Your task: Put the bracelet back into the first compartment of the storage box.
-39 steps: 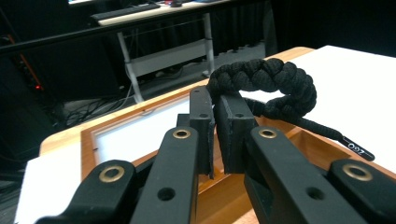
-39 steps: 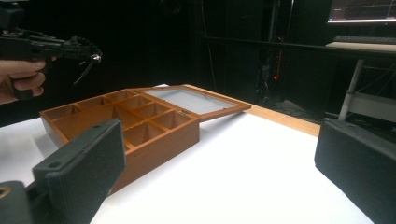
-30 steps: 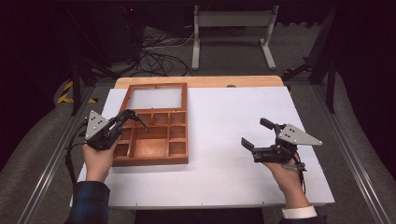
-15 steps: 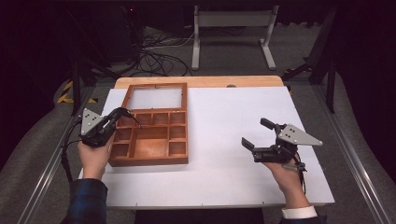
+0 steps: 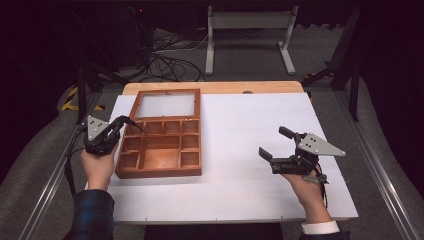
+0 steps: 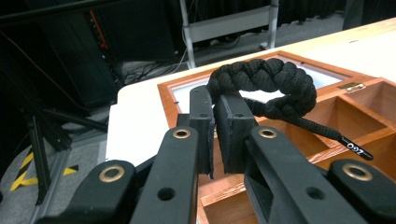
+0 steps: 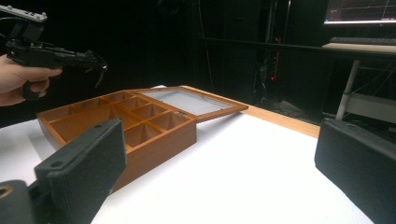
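Over the last second the left claw [image 5: 131, 123] has drifted away from the middle of the wooden compartment box [image 5: 161, 134] toward that box's left rim, carrying a black braided cord bracelet [image 6: 264, 80] with it; the box itself has not shifted on the white tabletop [image 5: 250, 125]. This suggests the bracelet has been lifted out of a compartment or is being lined up over one near the left wall, so the work is likely mid-transfer, not finished. The left claw is clamped tight on the bracelet, its pads pinching one end of the braid while the loop and a loose tagged cord end hang above the box's compartments. The left hand [image 5: 97, 162] sits just left of the box, claw pointing across its rim. The right claw [image 5: 274, 144] rests well to the right of the box, jaws spread wide and holding nothing, aimed back toward the box and its opened glass lid [image 5: 165, 105].
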A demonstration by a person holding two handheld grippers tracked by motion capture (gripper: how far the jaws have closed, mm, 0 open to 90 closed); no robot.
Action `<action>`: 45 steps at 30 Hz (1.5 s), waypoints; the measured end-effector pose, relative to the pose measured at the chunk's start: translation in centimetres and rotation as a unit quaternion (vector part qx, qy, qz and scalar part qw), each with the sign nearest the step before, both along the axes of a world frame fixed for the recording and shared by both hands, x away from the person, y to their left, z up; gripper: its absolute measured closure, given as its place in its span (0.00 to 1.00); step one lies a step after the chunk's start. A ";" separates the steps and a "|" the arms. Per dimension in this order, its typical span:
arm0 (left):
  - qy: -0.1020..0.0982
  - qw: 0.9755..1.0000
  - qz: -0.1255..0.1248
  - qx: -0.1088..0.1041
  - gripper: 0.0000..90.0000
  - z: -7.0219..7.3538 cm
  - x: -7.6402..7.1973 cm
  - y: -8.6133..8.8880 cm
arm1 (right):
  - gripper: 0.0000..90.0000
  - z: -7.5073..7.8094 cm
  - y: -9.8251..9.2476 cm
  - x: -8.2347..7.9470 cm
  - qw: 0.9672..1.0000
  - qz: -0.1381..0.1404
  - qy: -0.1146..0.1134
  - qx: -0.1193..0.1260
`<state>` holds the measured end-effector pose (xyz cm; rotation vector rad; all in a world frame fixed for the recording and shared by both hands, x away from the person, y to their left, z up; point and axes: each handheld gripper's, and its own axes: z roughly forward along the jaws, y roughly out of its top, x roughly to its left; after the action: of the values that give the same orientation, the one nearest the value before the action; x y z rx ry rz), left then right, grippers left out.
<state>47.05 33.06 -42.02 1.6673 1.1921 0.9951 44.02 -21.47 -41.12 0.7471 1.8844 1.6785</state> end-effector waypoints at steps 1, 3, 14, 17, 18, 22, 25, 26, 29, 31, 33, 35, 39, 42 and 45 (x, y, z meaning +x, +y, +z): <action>0.002 1.000 0.000 -0.002 0.94 -0.1 0.1 0.0 | 0.03 0.0 0.0 0.0 1.000 0.000 0.000 -0.001; 0.007 1.000 0.000 -0.004 0.94 -0.2 0.3 0.1 | 0.03 0.0 0.0 0.0 1.000 -0.001 0.001 -0.001; 0.045 0.999 0.013 -0.011 0.94 -1.1 1.6 0.3 | 0.03 -0.1 0.0 0.1 1.000 -0.003 0.001 -0.002; 0.054 0.998 0.016 -0.010 0.94 -1.2 1.8 0.2 | 0.03 -0.1 0.0 0.1 1.000 -0.003 0.004 -0.001; 0.057 0.998 0.017 -0.011 0.94 -1.3 1.8 0.2 | 0.03 -0.1 0.0 0.1 1.000 -0.003 0.004 -0.001; 0.068 0.997 0.020 -0.016 0.94 -1.4 2.1 0.3 | 0.03 -0.1 0.0 0.1 1.000 -0.003 0.005 -0.002; 0.075 0.997 0.018 -0.019 0.94 -1.6 2.2 0.2 | 0.03 -0.1 0.0 0.1 1.000 -0.001 0.005 -0.002; 0.078 0.997 0.018 -0.020 0.94 -1.6 2.3 0.2 | 0.03 -0.1 0.0 0.1 1.000 0.000 0.005 -0.001; 0.082 0.996 0.019 -0.016 0.94 -1.8 2.4 0.1 | 0.03 -0.1 0.1 0.1 1.000 0.001 0.005 -0.001; 0.085 0.996 0.020 -0.017 0.94 -1.8 2.5 0.1 | 0.03 -0.1 0.1 0.1 1.000 0.002 0.005 -0.001; 0.084 0.996 0.024 -0.015 0.94 -1.8 2.5 0.2 | 0.03 -0.1 0.1 0.1 1.000 0.002 0.005 -0.001; 0.085 0.996 0.028 -0.016 0.93 -1.9 2.6 0.2 | 0.03 -0.1 0.1 0.1 1.000 0.002 0.005 0.000; 0.087 0.996 0.030 -0.020 0.92 -1.9 2.6 0.3 | 0.03 -0.2 0.1 0.1 1.000 0.002 0.006 -0.003; 0.087 0.995 0.031 -0.022 0.86 -1.9 2.6 0.3 | 0.03 -0.2 0.1 0.1 1.000 0.003 0.007 -0.004; 0.086 0.995 0.032 -0.034 0.76 -1.8 2.6 0.4 | 0.03 -0.2 0.1 0.1 1.000 0.002 0.007 -0.004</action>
<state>49.67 33.41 -43.83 1.6969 1.3846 0.8542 44.13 -21.34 -41.30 0.7550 1.9015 1.6713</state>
